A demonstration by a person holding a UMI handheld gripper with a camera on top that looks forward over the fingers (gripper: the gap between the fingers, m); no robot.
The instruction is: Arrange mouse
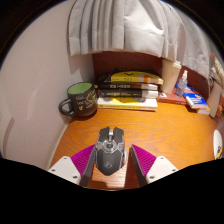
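Two fingers frame the action, and the mouse [111,148] sits right between them on the wooden desk [165,128], close to its near edge. The gripper [112,160] has its pink pads [81,160] hard up against the mouse's flanks; no gap shows on either side, so I read the tongs as clamped on it, though the mouse also looks to be resting on the desk. So this looks like the grasp stage, or the very start of the carry.

Beyond the mouse, toward the desk's back edge, a dark green mug [79,100] stands at the left, just beside a stack of books [127,90]. A bottle [181,82] and some smaller items crowd the back right corner, under the curtain [125,28].

Next call, as I judge it: lift slightly or slide the mouse across open wood to its spot, keeping it square and well short of the mug and books. Squeeze too lightly and that smooth shell could slip.
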